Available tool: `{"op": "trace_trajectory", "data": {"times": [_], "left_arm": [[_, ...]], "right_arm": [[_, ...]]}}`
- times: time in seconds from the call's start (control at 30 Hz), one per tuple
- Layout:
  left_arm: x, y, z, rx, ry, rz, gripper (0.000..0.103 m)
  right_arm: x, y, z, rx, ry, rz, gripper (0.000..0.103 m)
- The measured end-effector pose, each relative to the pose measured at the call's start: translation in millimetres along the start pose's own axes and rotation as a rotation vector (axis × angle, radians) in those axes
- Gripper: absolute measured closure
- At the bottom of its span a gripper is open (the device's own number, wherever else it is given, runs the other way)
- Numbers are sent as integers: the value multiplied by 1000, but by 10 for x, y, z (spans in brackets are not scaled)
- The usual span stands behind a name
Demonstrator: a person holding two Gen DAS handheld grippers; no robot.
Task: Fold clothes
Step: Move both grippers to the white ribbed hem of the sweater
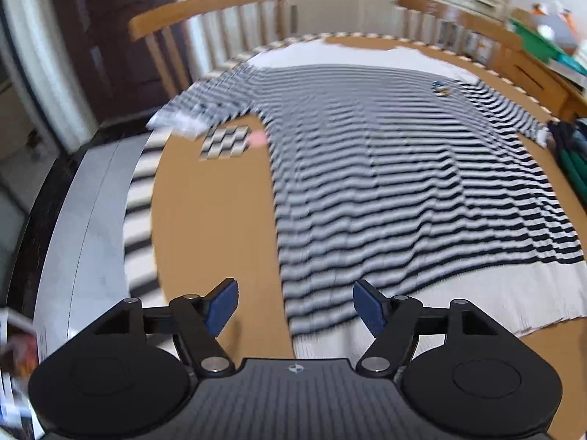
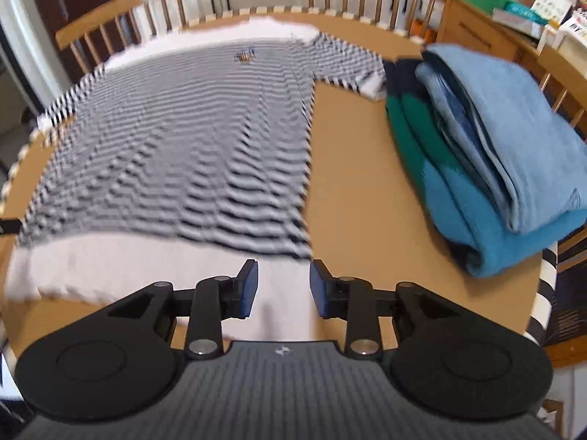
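A black-and-white striped shirt (image 1: pixel 396 168) with a white hem band lies spread flat on the round wooden table (image 1: pixel 212 227); it also fills the left half of the right wrist view as the striped shirt (image 2: pixel 176 139). My left gripper (image 1: pixel 295 306) hovers over the shirt's near left hem corner, jaws wide apart with nothing between the blue pads. My right gripper (image 2: pixel 283 288) hangs above the white hem band near the shirt's right corner, jaws partly apart and not pressing the cloth. Both views are motion-blurred.
A pile of folded clothes (image 2: pixel 488 154), blue, denim and green, sits on the table's right side. Wooden chairs (image 1: pixel 205 22) ring the far edge. A checkered marker (image 1: pixel 225 143) lies by the left sleeve. A cluttered sideboard (image 2: pixel 513 7) stands at the back right.
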State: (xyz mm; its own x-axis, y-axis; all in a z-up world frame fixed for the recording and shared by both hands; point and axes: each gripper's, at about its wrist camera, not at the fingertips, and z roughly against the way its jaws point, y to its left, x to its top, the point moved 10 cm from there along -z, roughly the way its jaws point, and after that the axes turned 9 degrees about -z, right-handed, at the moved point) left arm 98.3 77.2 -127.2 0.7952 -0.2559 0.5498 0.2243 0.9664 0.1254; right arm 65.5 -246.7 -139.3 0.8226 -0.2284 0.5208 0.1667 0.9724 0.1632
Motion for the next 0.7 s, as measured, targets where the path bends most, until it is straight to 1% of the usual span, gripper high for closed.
{"op": "trace_trajectory", "data": {"times": [0.07,0.13,0.23,0.33,0.4,0.5,0.6,0.7], "left_arm": [[162,29,-33,-31,-35,-51,30],[315,76,-83,-63,-51,-97,30],[505,176,-212,-112,-45,-151,30],[625,304,-268,-149,-62,-207,31],[668,420,-308,-152,-70,-241,31],[666,585,-363,-167,-60,-271,31],[679,745,-423,-187,-47,-275,31],[734,885,-514,-202,-43,-276,30]], "right_arm": [[81,254,14,24,-32,-23,68],[146,598,-2,61,-54,-50,68],[214,1141,-25,109,-78,-77,68],[259,1674,-54,141,-100,-88,67],[277,1998,-84,145,-116,-82,67],[281,2338,-121,144,-127,-83,67],[282,2558,-150,145,-116,-94,67],[323,2686,-259,130,-108,-98,67]]}}
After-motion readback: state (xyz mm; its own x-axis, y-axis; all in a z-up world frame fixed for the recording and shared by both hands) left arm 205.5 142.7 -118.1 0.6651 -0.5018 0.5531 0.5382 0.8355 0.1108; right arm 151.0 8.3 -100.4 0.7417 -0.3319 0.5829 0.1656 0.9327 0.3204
